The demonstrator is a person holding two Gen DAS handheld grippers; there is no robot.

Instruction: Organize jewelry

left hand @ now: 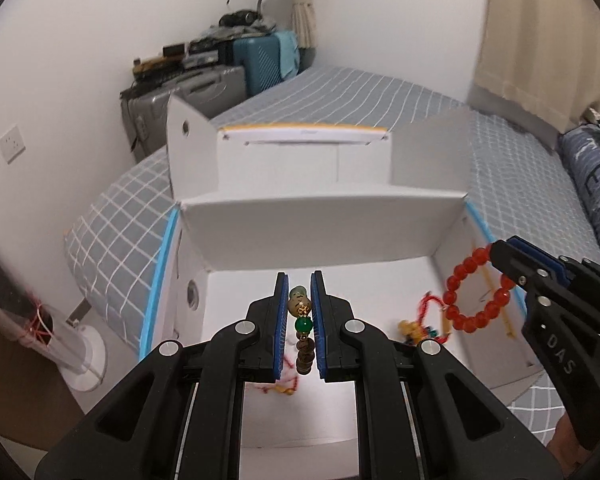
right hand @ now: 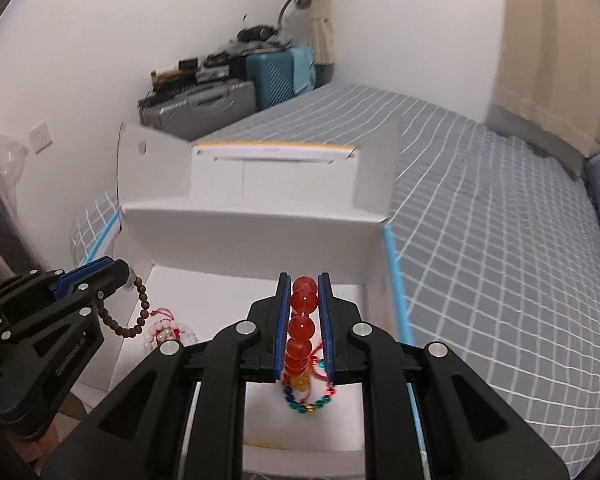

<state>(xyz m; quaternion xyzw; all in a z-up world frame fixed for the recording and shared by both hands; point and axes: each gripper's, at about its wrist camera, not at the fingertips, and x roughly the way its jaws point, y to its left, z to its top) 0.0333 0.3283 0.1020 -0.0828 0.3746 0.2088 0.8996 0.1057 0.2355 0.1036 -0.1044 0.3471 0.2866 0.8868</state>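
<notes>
My left gripper (left hand: 300, 280) is shut on a brown bead bracelet (left hand: 303, 344) with a green bead and a pale bead, held above the open white box (left hand: 320, 236); the bracelet also hangs from it in the right wrist view (right hand: 140, 312). My right gripper (right hand: 304, 280) is shut on a red bead bracelet (right hand: 302, 320), which hangs as a ring in the left wrist view (left hand: 478, 292) over the box's right side. A multicoloured bead bracelet (right hand: 308, 402) and a pink bead bracelet (right hand: 168, 334) lie on the box floor.
The box sits on a bed with a grey checked sheet (right hand: 500, 240). Its lid (left hand: 300, 160) stands open at the back. Suitcases (left hand: 204, 88) and a blue lamp stand by the far wall. A white fan base (left hand: 84, 360) stands on the floor at left.
</notes>
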